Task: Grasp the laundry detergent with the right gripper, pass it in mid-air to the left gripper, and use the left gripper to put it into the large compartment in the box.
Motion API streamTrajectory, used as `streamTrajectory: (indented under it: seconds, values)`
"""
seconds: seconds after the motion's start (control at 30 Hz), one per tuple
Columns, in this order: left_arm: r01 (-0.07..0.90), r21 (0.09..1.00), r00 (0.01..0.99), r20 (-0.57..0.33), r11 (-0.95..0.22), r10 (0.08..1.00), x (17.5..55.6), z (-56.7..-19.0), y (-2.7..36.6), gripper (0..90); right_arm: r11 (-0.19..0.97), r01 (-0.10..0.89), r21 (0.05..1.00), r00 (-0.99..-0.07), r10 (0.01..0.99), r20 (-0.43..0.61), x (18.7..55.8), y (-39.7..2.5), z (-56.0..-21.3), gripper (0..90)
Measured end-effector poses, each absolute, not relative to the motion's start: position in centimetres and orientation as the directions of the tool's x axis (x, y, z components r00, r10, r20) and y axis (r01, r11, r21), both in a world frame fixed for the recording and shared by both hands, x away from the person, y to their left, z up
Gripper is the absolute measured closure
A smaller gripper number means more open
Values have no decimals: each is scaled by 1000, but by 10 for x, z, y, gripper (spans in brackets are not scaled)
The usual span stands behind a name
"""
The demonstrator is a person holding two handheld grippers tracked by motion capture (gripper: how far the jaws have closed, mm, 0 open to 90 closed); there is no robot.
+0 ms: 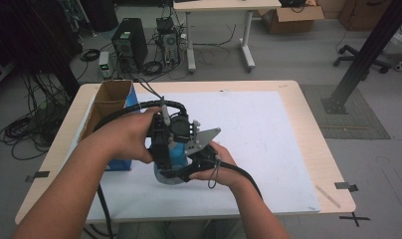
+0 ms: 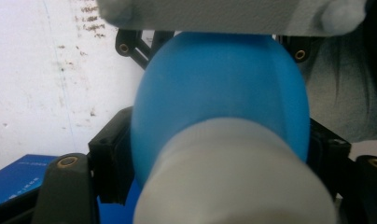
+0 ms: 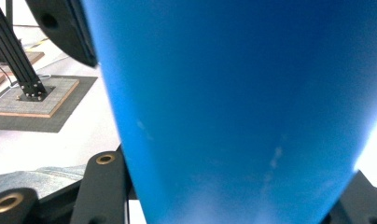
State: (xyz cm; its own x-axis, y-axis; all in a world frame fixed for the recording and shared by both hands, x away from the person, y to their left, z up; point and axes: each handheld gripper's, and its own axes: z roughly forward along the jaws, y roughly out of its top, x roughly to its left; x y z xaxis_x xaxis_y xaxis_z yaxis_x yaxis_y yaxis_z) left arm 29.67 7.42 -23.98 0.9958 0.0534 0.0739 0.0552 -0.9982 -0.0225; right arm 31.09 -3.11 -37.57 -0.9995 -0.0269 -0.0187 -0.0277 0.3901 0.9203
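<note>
With the blue bottle (image 1: pixel 173 160) clamped between both tools, the left tool (image 1: pixel 161 149) near its white cap (image 2: pixel 233 182) and the right tool (image 1: pixel 196 162) on its body, keep the body steady while working the cap.

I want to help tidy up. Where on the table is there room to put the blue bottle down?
The white mat is bare right of the grippers, out to the table's right edge. The left side is crowded: an open cardboard box stands beside both hands and the blue bottle.
</note>
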Motion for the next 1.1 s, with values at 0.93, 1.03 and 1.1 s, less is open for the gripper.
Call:
streamTrajectory:
  seconds: [0.93,1.03,1.1]
  values:
    - [36,-49,996,79,-998,32,295,-231,70,385,376,-11,926,-999,-33,2,305,-31,-370,315]
    - [40,-49,997,72,-998,36,296,-230,70,385,379,-16,925,-1000,-22,-8,306,-31,-370,239]
    - [39,-51,997,68,-998,36,296,-229,69,386,363,-3,932,-1000,-10,1,308,-33,-371,211]
